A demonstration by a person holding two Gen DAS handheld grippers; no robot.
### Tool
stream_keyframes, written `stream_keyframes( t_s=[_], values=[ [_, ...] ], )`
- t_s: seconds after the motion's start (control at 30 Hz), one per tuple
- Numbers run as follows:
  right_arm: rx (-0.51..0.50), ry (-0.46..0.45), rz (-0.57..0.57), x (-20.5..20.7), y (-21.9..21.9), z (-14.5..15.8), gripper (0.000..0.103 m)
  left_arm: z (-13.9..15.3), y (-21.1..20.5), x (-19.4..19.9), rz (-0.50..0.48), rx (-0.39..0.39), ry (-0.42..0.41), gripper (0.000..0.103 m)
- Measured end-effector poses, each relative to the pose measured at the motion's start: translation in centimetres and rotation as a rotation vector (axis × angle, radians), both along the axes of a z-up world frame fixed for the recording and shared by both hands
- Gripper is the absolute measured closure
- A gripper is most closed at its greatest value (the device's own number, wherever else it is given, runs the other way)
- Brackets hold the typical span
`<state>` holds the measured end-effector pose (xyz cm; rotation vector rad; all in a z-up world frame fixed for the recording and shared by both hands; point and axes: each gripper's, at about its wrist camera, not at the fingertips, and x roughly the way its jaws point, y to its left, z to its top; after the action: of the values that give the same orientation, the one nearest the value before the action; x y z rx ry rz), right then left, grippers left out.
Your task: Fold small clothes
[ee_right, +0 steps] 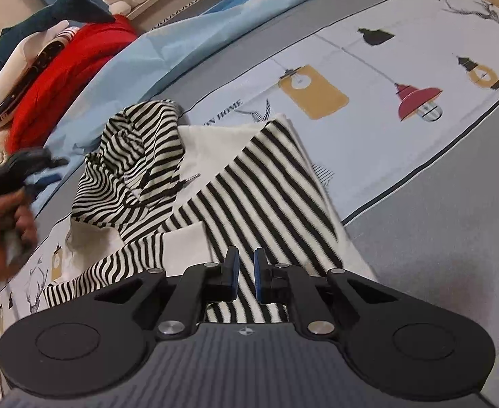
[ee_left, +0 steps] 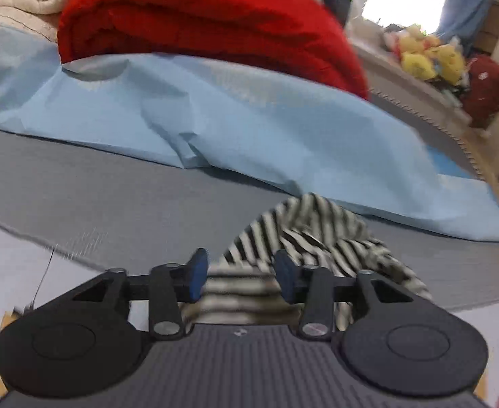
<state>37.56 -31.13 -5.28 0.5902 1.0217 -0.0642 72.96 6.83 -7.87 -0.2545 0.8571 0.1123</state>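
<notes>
Right wrist view: we see our right tool (ee_right: 246, 273) nearly together over the striped garment (ee_right: 259, 183), left tool (ee_left: 239, 273) apart.

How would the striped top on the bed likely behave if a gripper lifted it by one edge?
The striped top would probably flop and drape, since it already lies in soft folds. It looks thin, so likely light. A pinched edge may lift one layer only, as it lies doubled over.

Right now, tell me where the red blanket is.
The red blanket lies far left in the right wrist view, between the cream bedding and the light blue sheet, beyond the striped garment.
</notes>
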Motion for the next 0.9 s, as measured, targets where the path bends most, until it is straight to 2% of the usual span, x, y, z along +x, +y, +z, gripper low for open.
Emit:
stream_keyframes(
  t_s=[0.17,0.23,0.33,0.47,0.5,0.57,0.6,0.77,0.83,0.9],
  values=[
    [0.022,0.005,-0.014,0.4,0.6,-0.1,0.093,-2.9,-0.2,4.0,-0.017,0.033,0.032,0.052],
    [0.020,0.011,0.002,0.5,1.0,-0.2,0.093,-3.8,-0.7,5.2,-0.032,0.021,0.037,0.047],
    [0.036,0.025,0.015,0.6,1.1,-0.4,0.093,-4.8,-1.8,6.3,-0.073,0.041,0.035,0.044],
    [0.015,0.023,0.006,0.5,0.9,-0.2,0.093,-6.2,-3.1,7.3,-0.114,0.089,0.034,0.046],
    [0.015,0.027,0.003,0.4,0.9,-0.3,0.093,-6.5,-3.3,7.6,-0.127,0.102,0.047,0.051],
    [0.016,0.036,0.002,0.3,0.9,-0.4,0.093,-7.0,-3.6,7.9,-0.156,0.129,0.068,0.094],
    [0.015,0.038,0.003,0.3,1.0,-0.5,0.093,-7.1,-3.7,7.9,-0.166,0.133,0.069,0.098],
    [0.019,0.038,0.007,0.6,1.5,-0.4,0.093,-3.8,-5.7,3.7,-0.274,0.210,-0.054,0.100],
    [0.034,0.034,0.004,0.7,1.4,-0.2,0.093,-1.3,-6.5,-0.5,-0.313,0.157,-0.134,0.100],
    [0.050,0.026,-0.002,0.8,1.1,0.1,0.093,1.1,-7.7,-6.4,-0.385,0.140,-0.206,0.100]
  ],
)
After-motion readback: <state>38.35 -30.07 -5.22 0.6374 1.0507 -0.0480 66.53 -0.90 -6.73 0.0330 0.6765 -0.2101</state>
